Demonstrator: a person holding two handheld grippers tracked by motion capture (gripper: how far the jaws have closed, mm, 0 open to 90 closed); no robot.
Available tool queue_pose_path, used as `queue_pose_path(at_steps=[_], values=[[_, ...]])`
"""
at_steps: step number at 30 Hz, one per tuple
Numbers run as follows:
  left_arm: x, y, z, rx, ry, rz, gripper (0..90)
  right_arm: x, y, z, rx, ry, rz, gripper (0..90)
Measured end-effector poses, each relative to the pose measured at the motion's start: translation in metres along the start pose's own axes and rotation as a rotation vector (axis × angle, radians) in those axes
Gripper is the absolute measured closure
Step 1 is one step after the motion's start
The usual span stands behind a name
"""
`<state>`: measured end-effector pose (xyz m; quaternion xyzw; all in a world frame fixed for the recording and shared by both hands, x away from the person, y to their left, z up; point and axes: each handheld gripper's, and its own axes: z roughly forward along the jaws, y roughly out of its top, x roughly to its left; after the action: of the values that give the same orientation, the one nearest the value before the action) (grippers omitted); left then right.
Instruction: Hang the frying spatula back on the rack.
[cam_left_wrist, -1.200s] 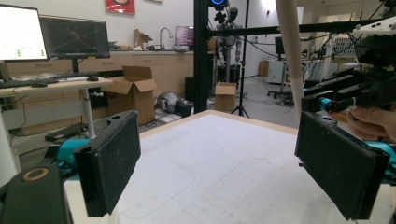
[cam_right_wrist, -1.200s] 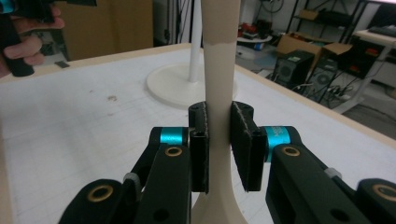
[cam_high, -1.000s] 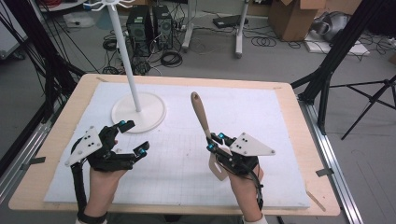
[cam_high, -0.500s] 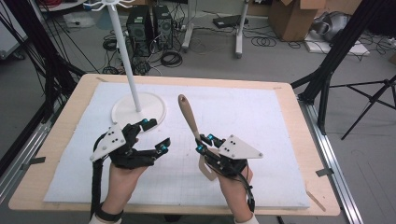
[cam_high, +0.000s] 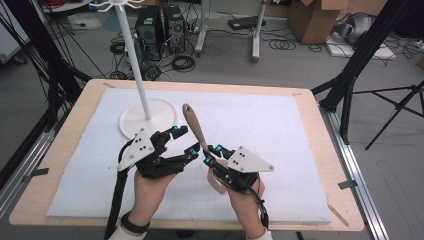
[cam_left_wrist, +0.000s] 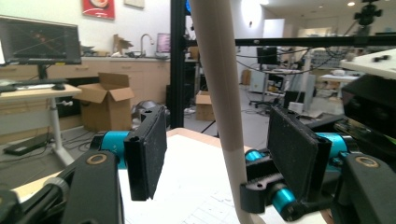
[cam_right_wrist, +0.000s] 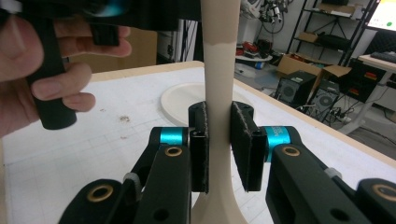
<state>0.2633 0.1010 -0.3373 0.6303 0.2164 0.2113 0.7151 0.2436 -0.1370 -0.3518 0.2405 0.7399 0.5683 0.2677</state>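
Spatula (cam_high: 196, 131) clamped in right gripper (cam_high: 212, 155) | left gripper (cam_high: 184, 142) closing around handle, untouching | stand (cam_high: 148, 117) near

white stand (cam_high: 148, 116), cardboard boxes (cam_left_wrist: 108, 106), computer towers (cam_high: 160, 27)

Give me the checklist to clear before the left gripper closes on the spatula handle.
1. Right gripper clamped on the spatula neck: ok.
2. Handle between the left gripper jaws, which have just been closing: ok.
3. Left pads pressing on the handle: not ok, a gap shows beside the left-hand pad.
4. Handle centred between the jaws: not ok, it sits nearer the right-hand pad.
5. White stand clear of both grippers: ok.
6. Spatula blade lifted off the mat: cannot tell.
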Motion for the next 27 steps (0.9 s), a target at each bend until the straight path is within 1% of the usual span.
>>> queue_pose_path(at_steps=[2, 3, 7, 8, 9, 14, 18, 21, 22, 23, 24, 25, 27], values=[[-0.002, -0.001, 0.004, -0.006, 0.007, -0.023, 40.5, 0.000, 0.000, 0.000, -0.005, -0.001, -0.005, 77.6], [-0.002, -0.001, 0.005, -0.004, 0.011, -0.024, 41.5, 0.000, 0.000, 0.000, -0.008, -0.003, -0.007, 77.6], [-0.004, -0.002, 0.008, -0.018, 0.024, -0.050, 47.4, 0.001, 0.000, 0.000, -0.012, -0.009, -0.012, 77.6], [-0.005, -0.002, 0.009, -0.016, 0.028, -0.056, 48.7, 0.001, 0.000, 0.000, -0.012, -0.007, -0.006, 77.6], [-0.005, -0.002, 0.009, -0.015, 0.029, -0.058, 51.0, 0.001, 0.000, 0.000, -0.012, -0.008, -0.007, 77.6], [-0.004, -0.003, 0.012, -0.015, 0.032, -0.068, 55.1, 0.001, 0.000, 0.000, -0.014, -0.008, -0.014, 77.6], [-0.004, -0.004, 0.013, -0.016, 0.023, -0.075, 61.7, 0.002, 0.000, 0.001, -0.012, -0.011, -0.012, 77.6], [-0.006, -0.004, 0.013, -0.016, 0.017, -0.060, 68.2, 0.001, -0.001, 0.001, -0.012, -0.016, -0.014, 77.6], [-0.006, -0.005, 0.014, -0.018, 0.009, -0.060, 71.3, 0.001, -0.001, 0.002, -0.011, -0.016, -0.013, 77.6], [-0.007, -0.005, 0.014, -0.017, 0.011, -0.059, 73.2, 0.002, -0.001, 0.002, -0.007, -0.019, -0.009, 77.6], [-0.006, -0.005, 0.014, -0.019, 0.009, -0.060, 73.6, 0.002, -0.001, 0.002, -0.006, -0.018, -0.008, 77.6], [-0.006, -0.005, 0.015, -0.025, 0.003, -0.070, 74.1, 0.002, -0.001, 0.002, -0.009, -0.021, -0.009, 77.6], [-0.005, -0.005, 0.015, -0.022, -0.007, -0.081, 75.1, 0.002, -0.001, 0.002, -0.007, -0.021, -0.008, 77.5]])
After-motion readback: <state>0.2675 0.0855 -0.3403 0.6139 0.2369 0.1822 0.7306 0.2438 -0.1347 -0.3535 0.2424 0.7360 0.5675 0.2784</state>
